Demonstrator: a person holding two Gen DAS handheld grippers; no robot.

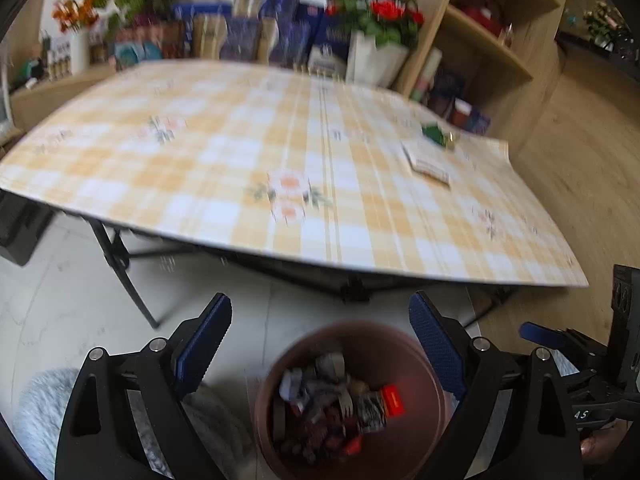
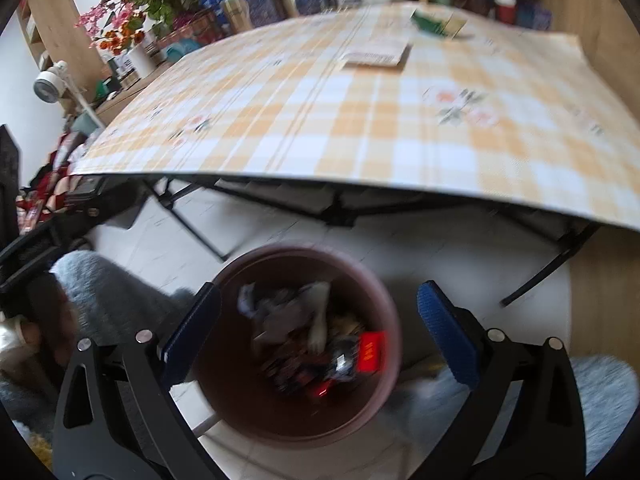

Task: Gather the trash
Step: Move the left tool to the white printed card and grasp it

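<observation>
Remaining trash on the table (image 1: 224, 152): a flat paper packet (image 1: 426, 160) and a green wrapper (image 1: 436, 133) just beyond it, both near the far right corner. Judged light, thin and limp; the packet lies flush on the cloth, so best pinched at a lifted edge or corner (the wrapper looks crumpled, easier to grab). The brown bin (image 2: 298, 344) sits on the floor below, partly filled. Left gripper (image 1: 320, 340) and right gripper (image 2: 318, 330) hover over the bin, jaws spread wide, nothing between the pads.
</observation>
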